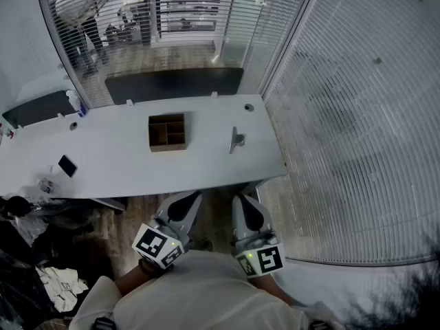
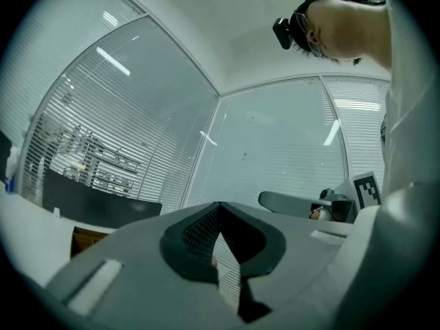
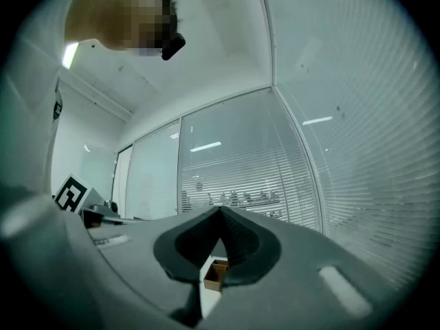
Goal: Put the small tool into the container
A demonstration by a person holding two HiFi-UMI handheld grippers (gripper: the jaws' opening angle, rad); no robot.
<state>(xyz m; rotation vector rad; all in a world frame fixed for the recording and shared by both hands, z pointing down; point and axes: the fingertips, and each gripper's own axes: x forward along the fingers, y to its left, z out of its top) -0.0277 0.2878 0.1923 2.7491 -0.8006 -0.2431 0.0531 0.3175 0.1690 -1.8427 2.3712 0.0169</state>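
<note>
The small grey metal tool [image 1: 236, 141] lies on the white table [image 1: 206, 163], right of the middle. The container, a brown box with compartments [image 1: 167, 132], stands a short way to its left; it also shows as a brown corner [image 2: 86, 239] past the left jaws and through a slit [image 3: 216, 272] under the right jaws. My left gripper [image 1: 185, 201] [image 2: 220, 212] and right gripper [image 1: 246, 198] [image 3: 220, 215] are held low by my body, short of the table's front edge. Both are shut with nothing in them.
A black phone [image 1: 67, 165] and a bottle [image 1: 74, 100] sit on the table's left part. Glass walls with blinds [image 1: 357, 115] close in the right and back. A dark panel [image 1: 173, 83] stands behind the table. Clutter [image 1: 41, 253] lies on the floor at left.
</note>
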